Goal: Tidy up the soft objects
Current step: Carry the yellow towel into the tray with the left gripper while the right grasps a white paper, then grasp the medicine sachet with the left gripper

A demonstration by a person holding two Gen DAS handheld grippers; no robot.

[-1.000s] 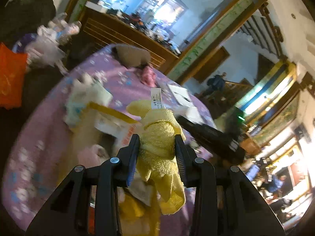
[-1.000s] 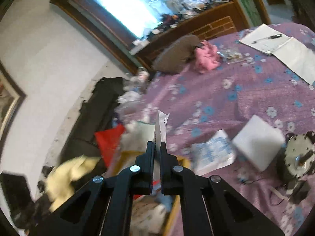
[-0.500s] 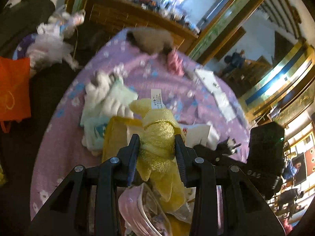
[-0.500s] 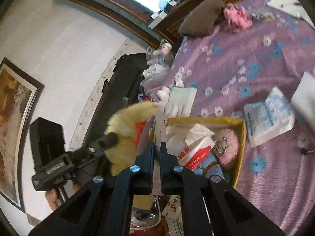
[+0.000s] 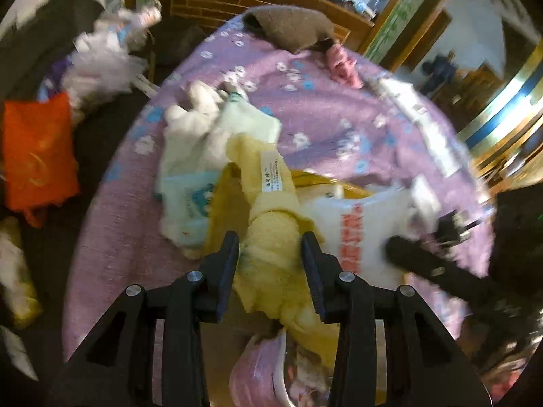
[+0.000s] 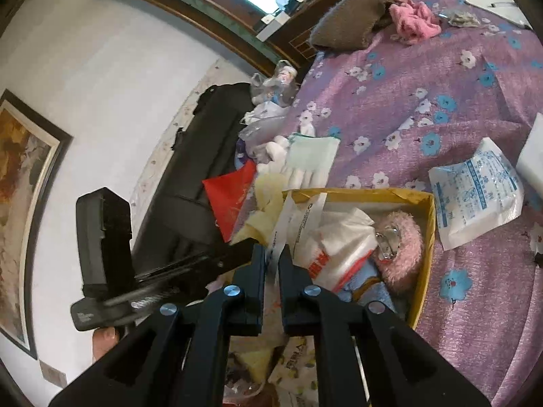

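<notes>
The black fingers of the left gripper are closed partway on a fluffy yellow terry-cloth toy, its body squeezed between the pads, with a white printed care tag standing up on its far end. The right gripper is nearly closed, its jaws pinching a thin white paper strip, apparently that same tag, though the right wrist view does not settle this.

The toy hangs just over the near left corner of an open yellow cardboard box on a purple flowered tablecloth. Inside the box lie a white plastic pack with red lettering and a fuzzy pink plush. A pale green folded cloth sits just beyond the box's far left, a brown furry cushion and a pink rag well away at the far side.

The toy looks light, limp and compressible: it bulges around the pads and droops below them, so it should not slip easily or break. A grip across the thick middle seems best; the tag is probably too weak a hold and may tear. Loose ends could catch on the box rim.
</notes>
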